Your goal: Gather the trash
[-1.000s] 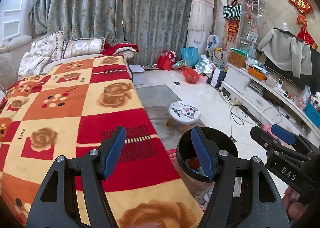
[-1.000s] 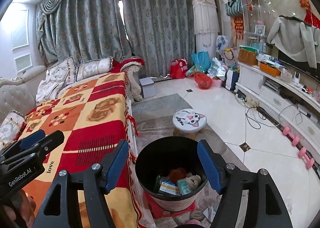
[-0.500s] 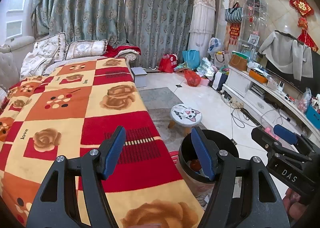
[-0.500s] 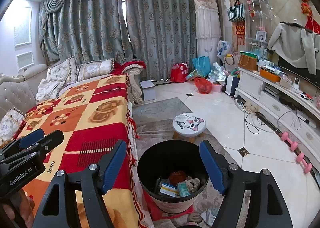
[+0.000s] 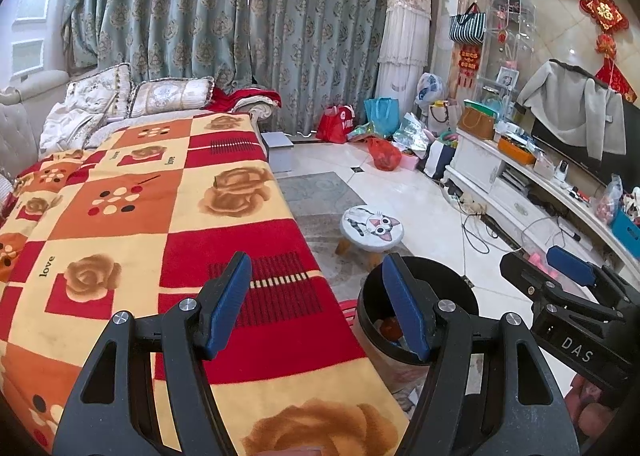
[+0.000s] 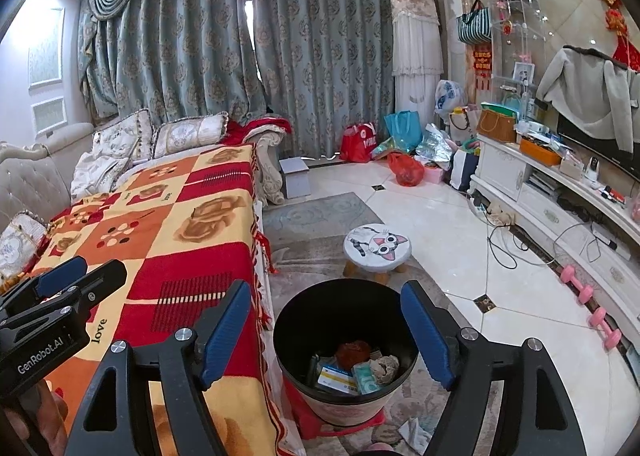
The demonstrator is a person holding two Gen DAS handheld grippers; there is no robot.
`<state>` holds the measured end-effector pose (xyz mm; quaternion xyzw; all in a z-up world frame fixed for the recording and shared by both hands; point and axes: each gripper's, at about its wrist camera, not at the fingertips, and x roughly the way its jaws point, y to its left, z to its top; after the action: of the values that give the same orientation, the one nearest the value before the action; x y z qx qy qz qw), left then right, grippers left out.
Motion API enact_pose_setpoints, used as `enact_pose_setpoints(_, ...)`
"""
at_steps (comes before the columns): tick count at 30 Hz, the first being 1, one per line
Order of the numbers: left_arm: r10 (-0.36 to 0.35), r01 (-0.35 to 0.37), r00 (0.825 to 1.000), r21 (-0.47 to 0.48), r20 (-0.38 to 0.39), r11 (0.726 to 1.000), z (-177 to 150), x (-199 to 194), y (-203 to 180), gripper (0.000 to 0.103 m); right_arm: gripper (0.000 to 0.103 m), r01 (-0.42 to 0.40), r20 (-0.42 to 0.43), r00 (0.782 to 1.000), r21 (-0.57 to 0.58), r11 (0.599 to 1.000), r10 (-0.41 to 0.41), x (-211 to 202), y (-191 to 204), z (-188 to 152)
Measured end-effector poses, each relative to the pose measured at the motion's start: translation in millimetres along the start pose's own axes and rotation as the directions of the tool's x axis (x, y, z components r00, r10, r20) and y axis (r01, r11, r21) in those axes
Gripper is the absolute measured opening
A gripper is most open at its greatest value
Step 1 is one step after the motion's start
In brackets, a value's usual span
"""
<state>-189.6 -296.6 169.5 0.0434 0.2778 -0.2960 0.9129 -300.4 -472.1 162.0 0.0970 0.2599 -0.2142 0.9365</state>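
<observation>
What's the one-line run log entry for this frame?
phase: over bin | left gripper: open, empty | right gripper: open, empty, just been opening | trash bin: beside sofa, trash inside

We see a woolly cloth blanket (image 6: 168,240) at left of the frame, a glossy tiled floor (image 6: 432,216) at right, and a bin (image 6: 344,320) at bottom centre, matt black inside, holding crumpled paper (image 6: 384,366). Our grippers' pads (image 6: 226,332) look ribbed blue rubber on matt black plastic arms.
</observation>
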Motion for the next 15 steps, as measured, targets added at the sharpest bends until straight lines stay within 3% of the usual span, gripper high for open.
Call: enact_pose_setpoints(15, 0.001, -0.001, 1.0, 0.002, -0.011, 1.0, -3.6, 4.0, -5.7, 0.067, 0.076, 0.002, -0.015, 1.0, 0.0, 1.0, -0.002, 5.0, -4.9, -5.1)
